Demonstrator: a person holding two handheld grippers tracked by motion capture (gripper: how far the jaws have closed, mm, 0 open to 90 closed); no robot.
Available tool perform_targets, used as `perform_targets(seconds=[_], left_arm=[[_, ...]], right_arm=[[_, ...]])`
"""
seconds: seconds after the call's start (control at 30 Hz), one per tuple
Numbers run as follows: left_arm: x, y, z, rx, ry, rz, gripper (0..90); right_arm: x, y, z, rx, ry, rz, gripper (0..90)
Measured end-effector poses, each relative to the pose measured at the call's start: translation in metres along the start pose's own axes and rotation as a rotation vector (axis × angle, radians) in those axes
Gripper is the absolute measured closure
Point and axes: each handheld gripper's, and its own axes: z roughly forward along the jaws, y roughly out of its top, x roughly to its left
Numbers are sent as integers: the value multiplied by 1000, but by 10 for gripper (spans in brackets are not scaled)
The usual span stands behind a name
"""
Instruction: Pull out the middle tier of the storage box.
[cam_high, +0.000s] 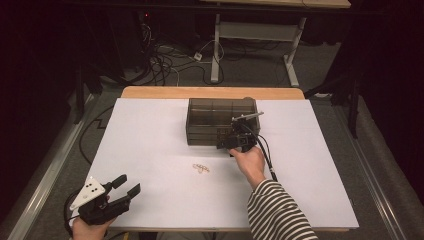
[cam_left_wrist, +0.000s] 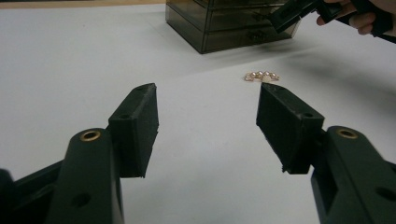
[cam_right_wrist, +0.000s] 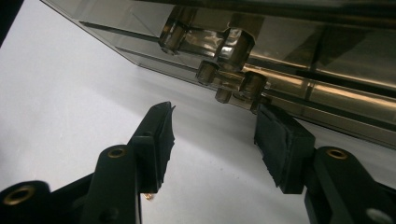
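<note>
**Open jaws at the drawer knobs**

The right gripper (cam_high: 235, 140), held by a hand (cam_high: 250, 162) in a striped sleeve (cam_high: 280, 212), noses up to the front of a smoky transparent drawer box (cam_high: 220, 120) on the white table (cam_high: 150, 150). Its jaws stand apart, gripping nothing, just short of the drawer knobs (cam_right_wrist: 231, 70). The left gripper (cam_high: 125, 187) rests at the table's near left edge, jaws wide and empty. A small pearl hair clip (cam_high: 201, 168) lies between them on the sheet.
</note>
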Motion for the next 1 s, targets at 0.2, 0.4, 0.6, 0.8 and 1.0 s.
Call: perform_targets(seconds=[0.2, 0.4, 0.6, 0.8, 1.0], left_arm=[[0, 0, 0, -2, -2, -4, 379], [0, 0, 0, -1, -5, -5, 379], [0, 0, 0, -7, -18, -5, 376], [1, 0, -1, -8, -22, -12, 376], [1, 1, 0, -5, -21, -11, 375]], right_arm=[[6, 5, 4, 12, -33, 17, 492], [4, 9, 5, 8, -37, 45, 509], [-2, 12, 5, 18, 0, 106, 553], [-3, 13, 8, 33, -2, 127, 593], [-4, 13, 9, 29, 12, 167, 586]])
